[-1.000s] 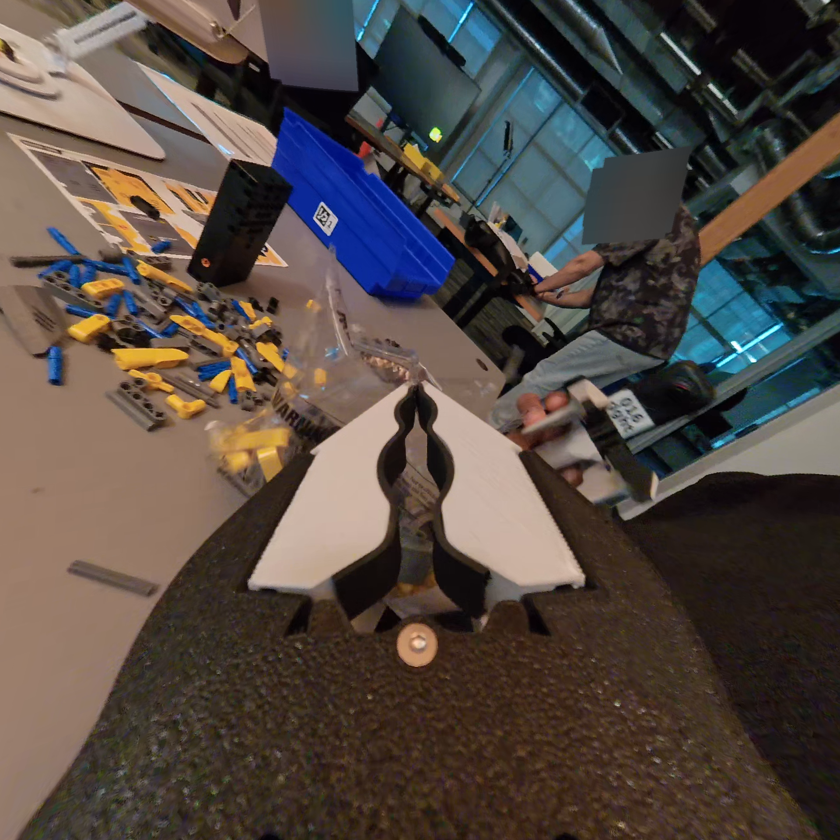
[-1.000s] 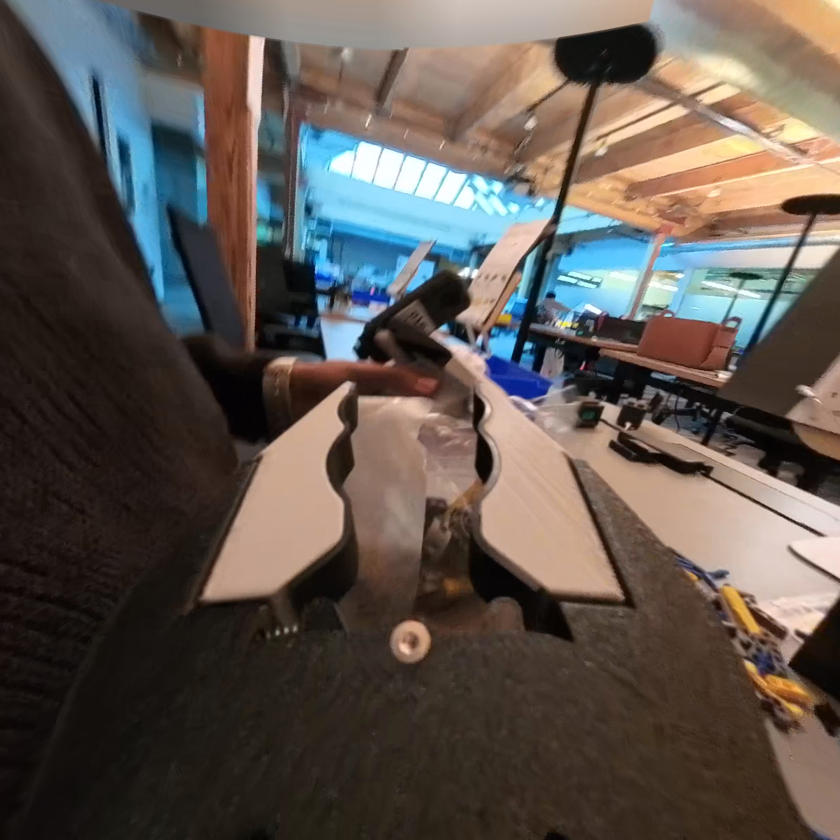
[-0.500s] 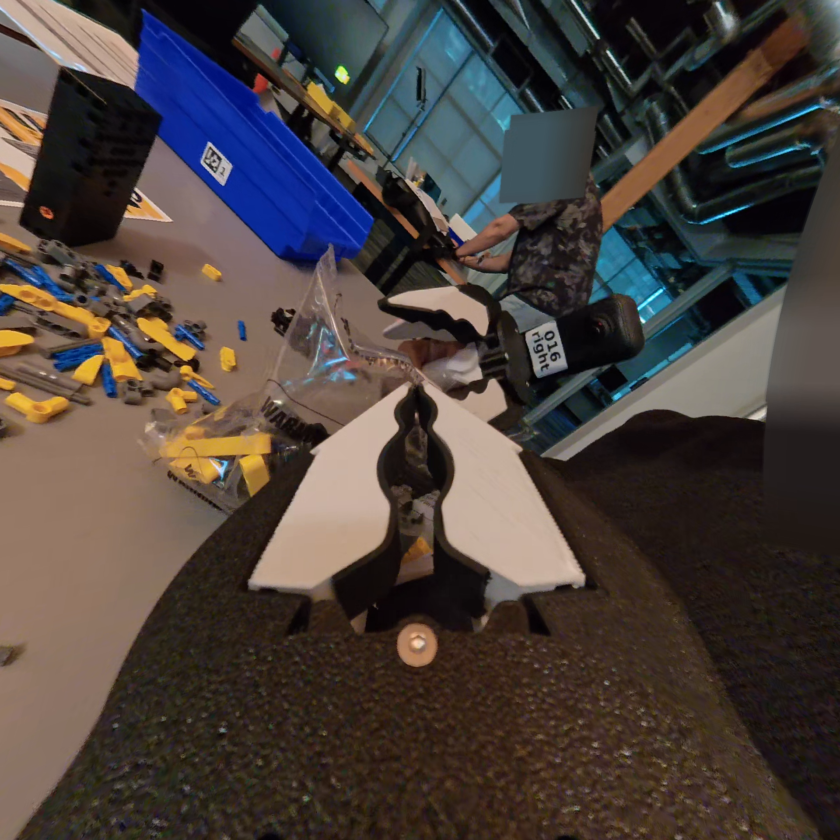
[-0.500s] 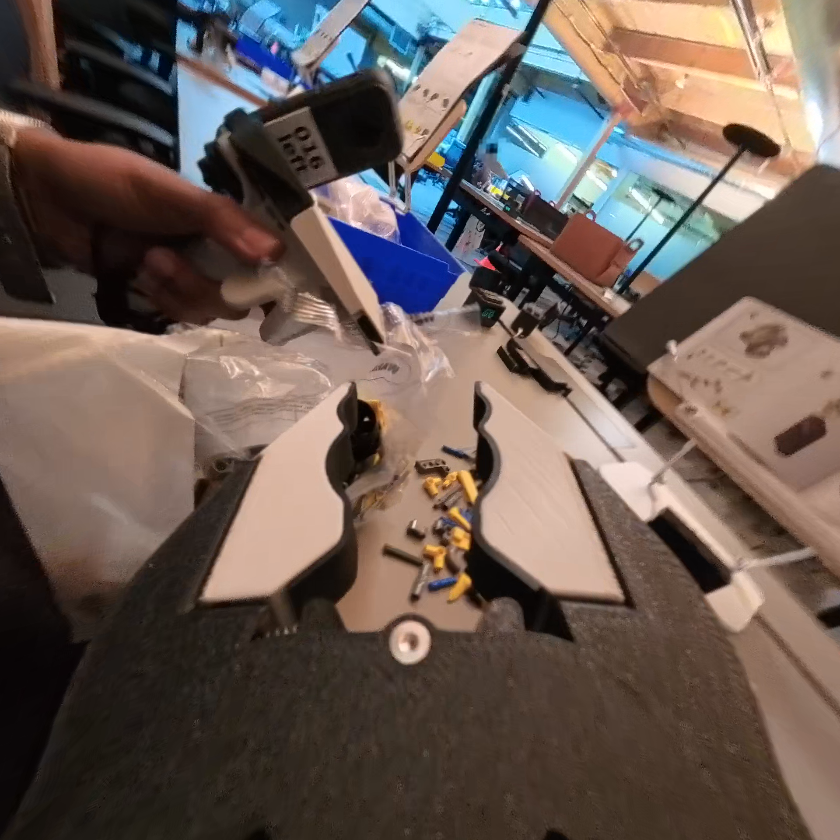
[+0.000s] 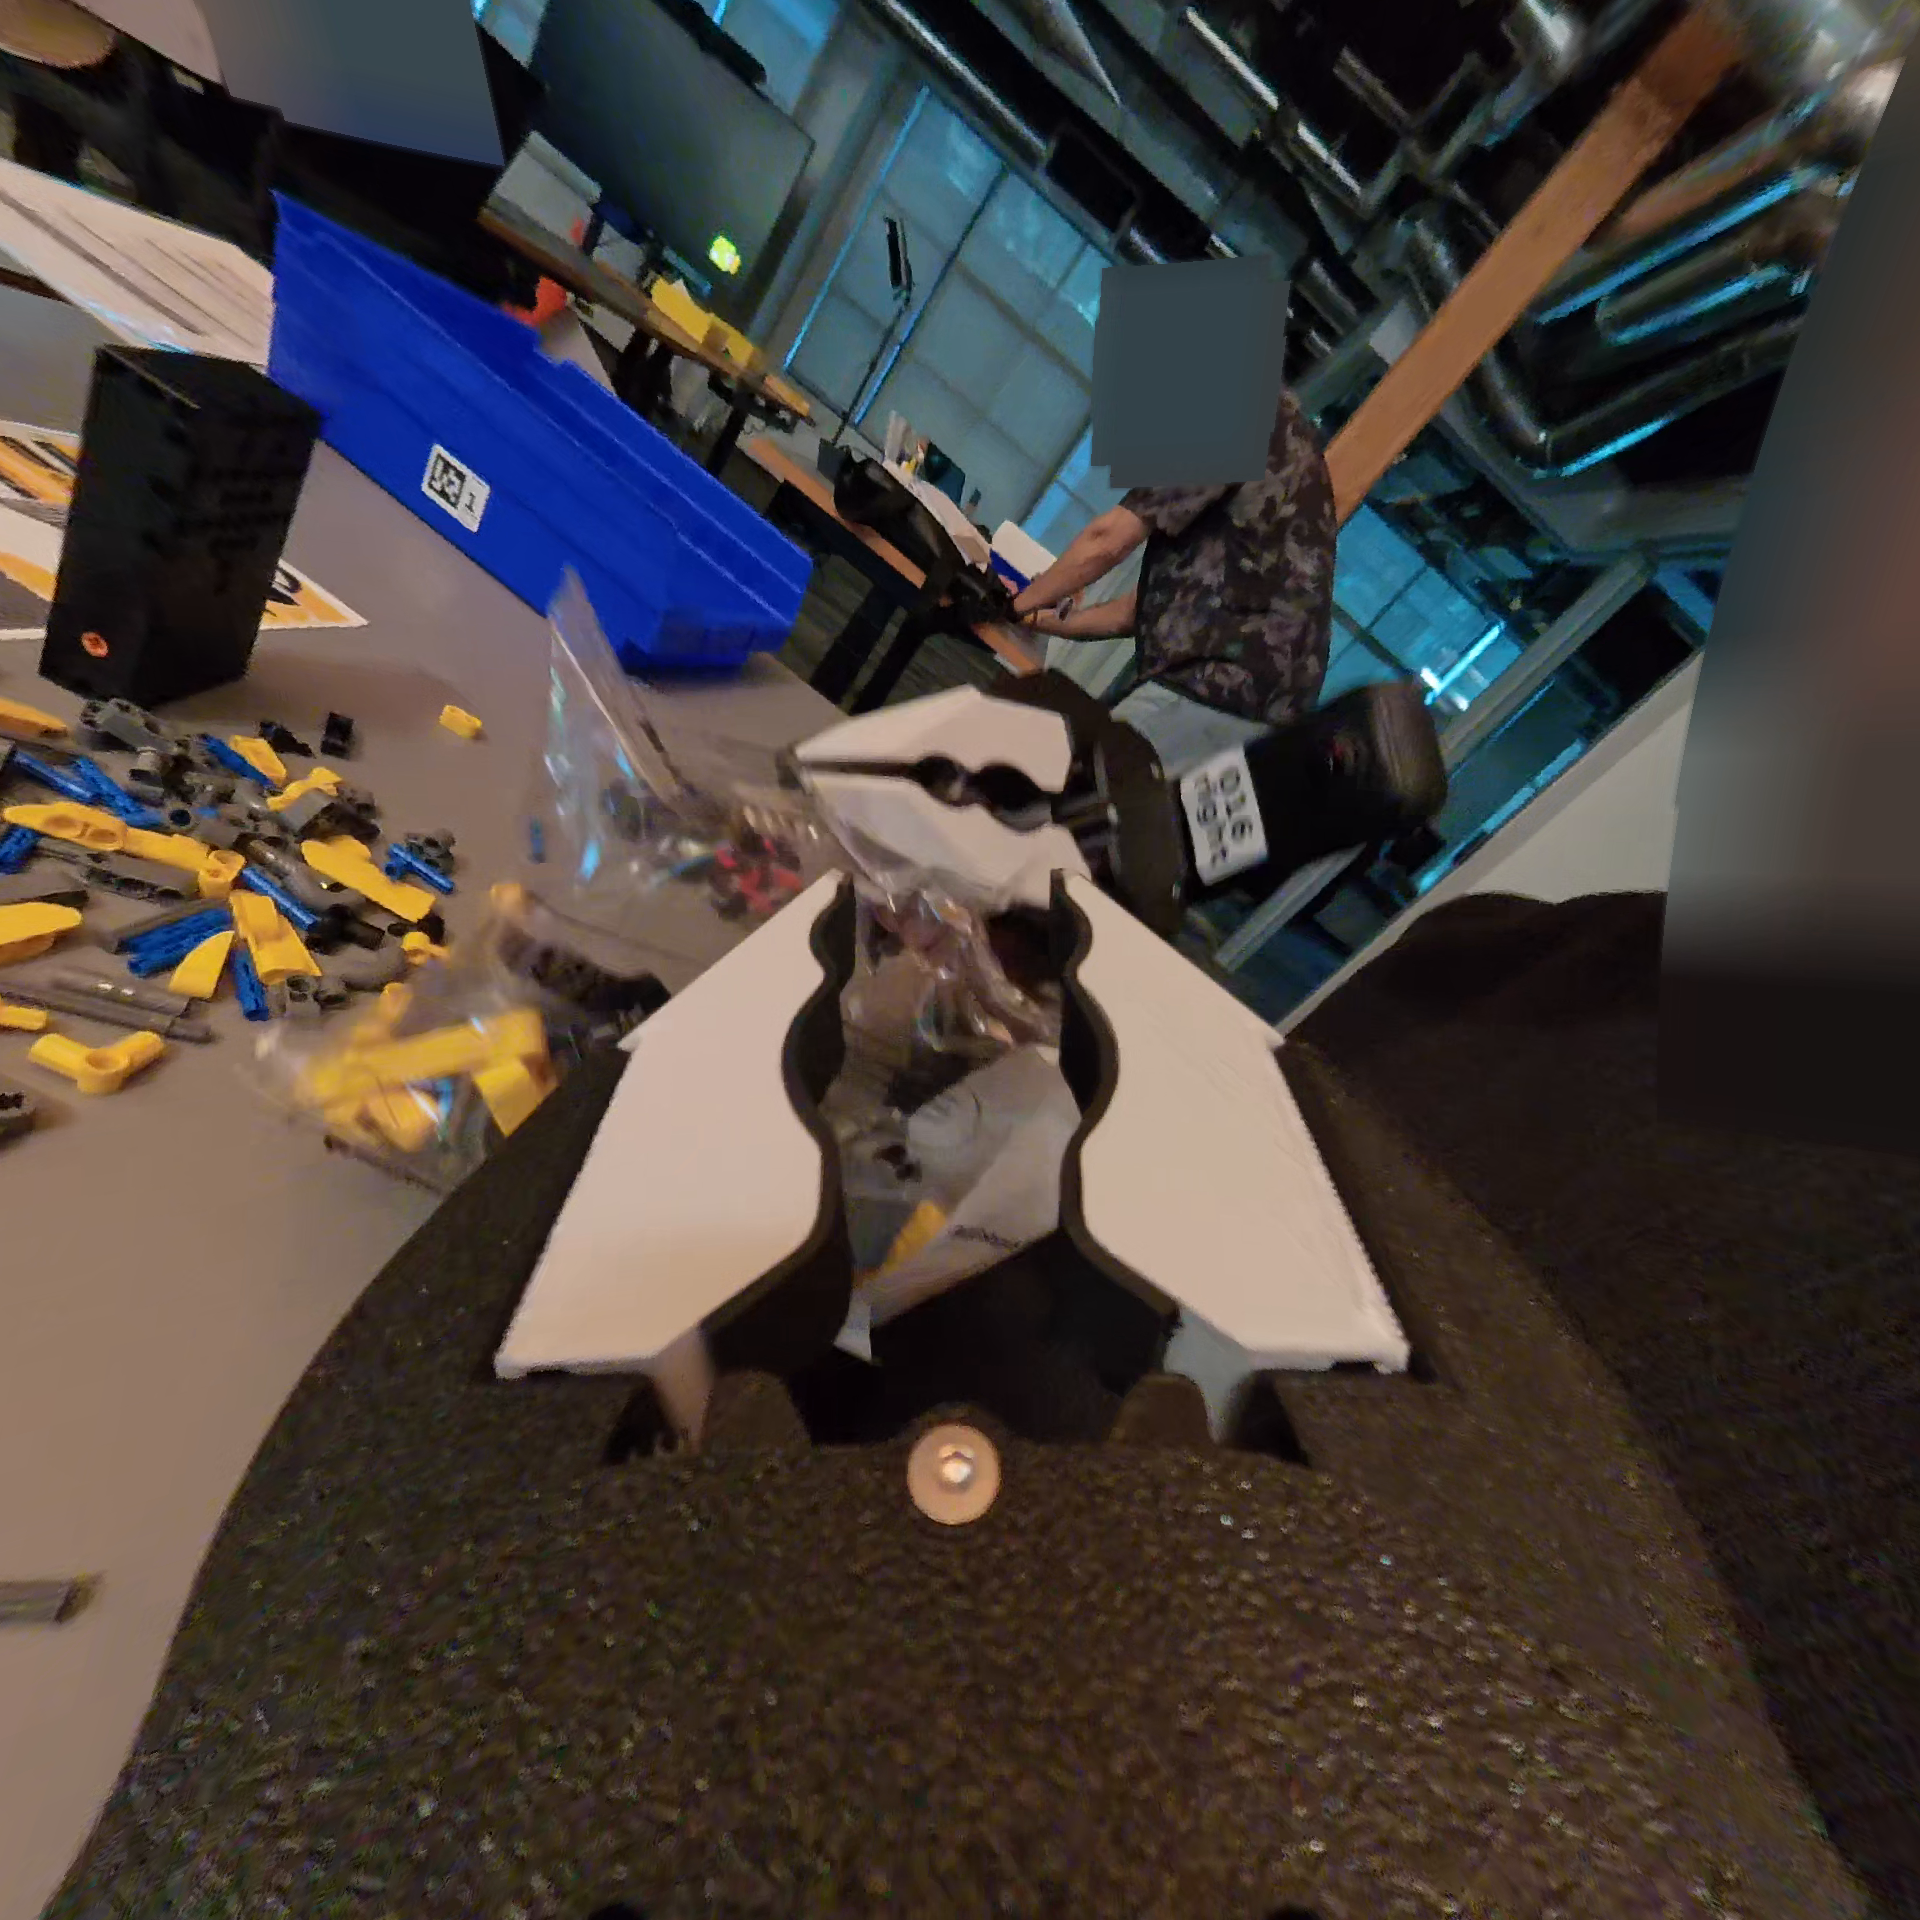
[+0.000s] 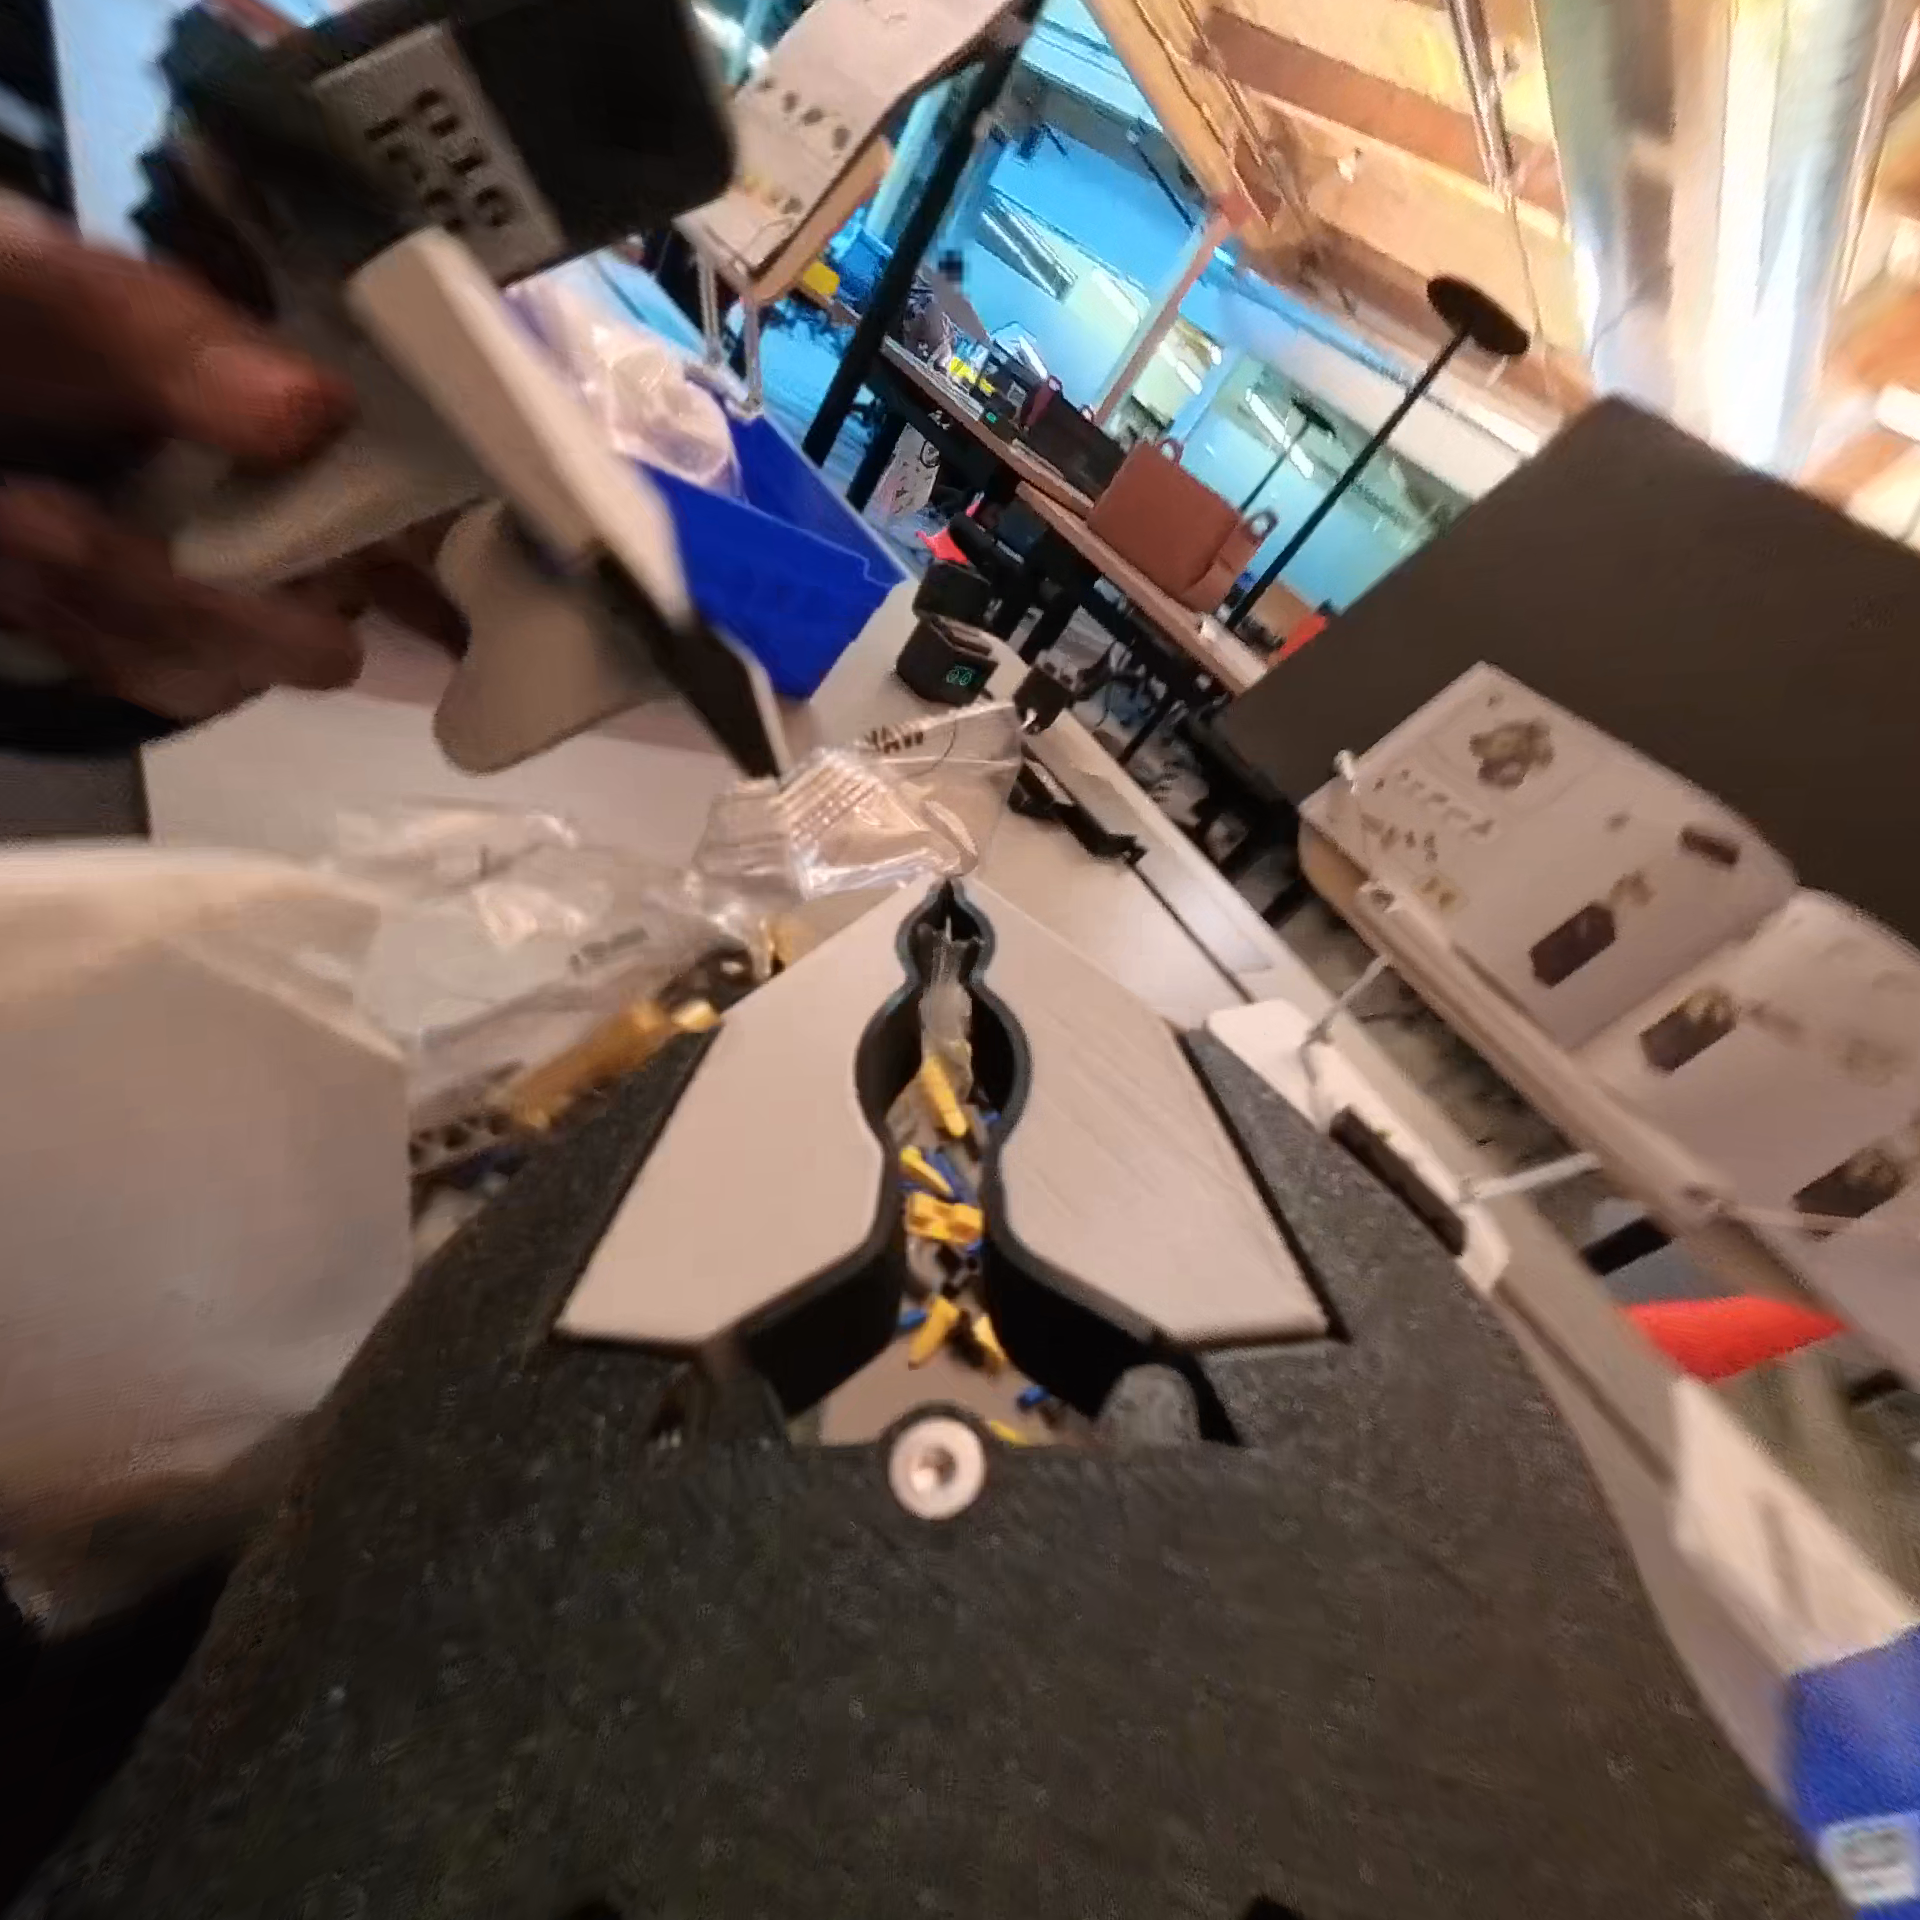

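A clear plastic bag (image 5: 665, 821) of small dark and red parts is held up off the grey table (image 5: 156, 1299). My left gripper (image 5: 948, 883) is open, with crumpled bag film still lying between its fingers. My right gripper (image 6: 948, 896) is shut on a fold of the same bag (image 6: 831, 831). It shows in the left wrist view (image 5: 805, 769), just beyond my left fingertips. In the right wrist view a hand holds the left gripper at the upper left, one of its fingers (image 6: 520, 436) reaching down to the bag. A second bag with yellow pieces (image 5: 416, 1070) lies beside it.
Loose yellow, blue and grey building pieces (image 5: 208, 883) are spread over the table at left. A black box (image 5: 177, 540) and a long blue bin (image 5: 520, 488) stand behind them. A person (image 5: 1236, 582) sits at a far desk. An open booklet (image 6: 1558, 831) stands to the right. Some 5 cm of space lies between my two pairs of fingers.
My left gripper, shut on the bag before, has opened. My right gripper, open before, has moved in to the bag and shut on it.
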A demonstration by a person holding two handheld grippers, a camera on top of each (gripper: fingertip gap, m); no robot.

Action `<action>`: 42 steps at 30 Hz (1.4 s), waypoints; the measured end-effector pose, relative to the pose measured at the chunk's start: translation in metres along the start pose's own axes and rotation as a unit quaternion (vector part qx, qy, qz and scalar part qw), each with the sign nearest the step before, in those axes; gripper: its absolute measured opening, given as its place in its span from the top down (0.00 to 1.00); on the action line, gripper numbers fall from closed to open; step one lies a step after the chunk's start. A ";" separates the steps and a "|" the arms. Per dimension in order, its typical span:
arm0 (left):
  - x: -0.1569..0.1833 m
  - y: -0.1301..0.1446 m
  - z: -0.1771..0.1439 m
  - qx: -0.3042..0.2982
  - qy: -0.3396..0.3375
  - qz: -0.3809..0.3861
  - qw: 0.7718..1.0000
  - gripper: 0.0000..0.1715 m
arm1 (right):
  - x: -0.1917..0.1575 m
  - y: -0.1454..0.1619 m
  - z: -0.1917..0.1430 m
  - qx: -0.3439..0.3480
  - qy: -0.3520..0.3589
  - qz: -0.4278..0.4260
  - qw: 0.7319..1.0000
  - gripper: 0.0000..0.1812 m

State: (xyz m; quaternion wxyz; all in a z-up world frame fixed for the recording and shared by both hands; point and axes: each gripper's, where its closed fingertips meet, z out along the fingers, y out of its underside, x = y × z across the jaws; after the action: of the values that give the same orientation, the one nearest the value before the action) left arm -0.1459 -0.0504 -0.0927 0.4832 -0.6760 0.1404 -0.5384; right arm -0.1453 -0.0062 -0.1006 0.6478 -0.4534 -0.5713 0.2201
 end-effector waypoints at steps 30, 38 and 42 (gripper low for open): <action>-0.017 0.030 0.027 -0.106 -0.159 0.195 0.962 1.00 | 0.010 0.007 -0.006 0.000 -0.039 0.169 0.985 1.00; -0.019 0.030 0.026 -0.102 -0.161 0.193 0.962 1.00 | 0.011 0.015 -0.002 0.013 -0.053 0.221 0.974 1.00; -0.015 0.029 0.027 -0.099 -0.167 0.216 0.957 1.00 | 0.012 0.016 0.001 0.032 -0.062 0.250 0.966 1.00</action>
State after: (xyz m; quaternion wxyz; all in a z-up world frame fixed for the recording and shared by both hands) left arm -0.1189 -0.0400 -0.1238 0.5351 -0.7543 0.2529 -0.2840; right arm -0.1392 0.0113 -0.1072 0.5495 -0.5464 -0.4715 0.4209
